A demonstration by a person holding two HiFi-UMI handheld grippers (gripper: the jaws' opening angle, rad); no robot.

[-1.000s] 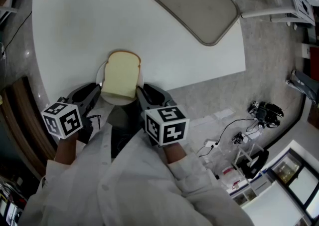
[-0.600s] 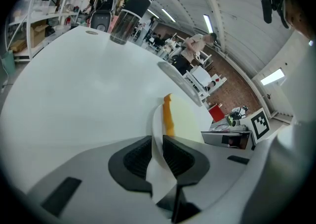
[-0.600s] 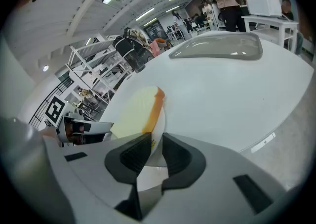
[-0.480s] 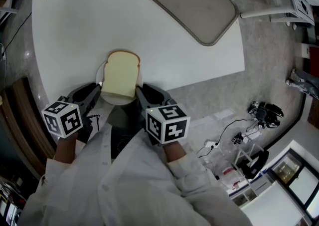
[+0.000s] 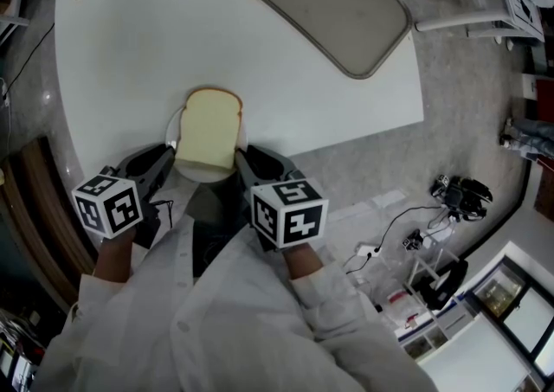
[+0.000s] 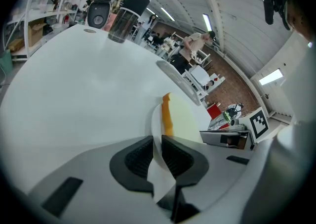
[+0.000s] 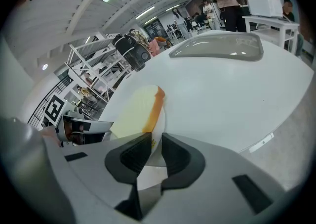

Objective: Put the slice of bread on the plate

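Hardly shifting at all since the earlier frames: keeping to the same spot at the lower left of the head view, with only a slight drift of the marker cube [image 5: 288, 215] on the right-hand tool. Clamping the left gripper [image 6: 157, 151] almost fully shut on the left rim of the white plate [image 5: 201, 175], and clamping the right gripper [image 7: 154, 153] likewise on the opposite rim, jaws pinched down to the rim's thickness in both gripper views. Carrying the slice of bread [image 5: 209, 132] flat on that plate, its rounded end reaching over the far rim toward the middle of the frame. Sitting at the near edge of the white table [image 5: 260, 70]; not showing clearly whether resting on it or raised just above.

Judging the placing step as already done, and the step in hand as steadying or moving the loaded plate. Probably calling next for keeping both sides level, so as not to slide the slice off, then setting down and easing both pairs of jaws apart together.

Counting one slice, one plate, two grippers, and one grey tray [image 5: 325, 5] at the upper middle of the frame, well apart from the plate.
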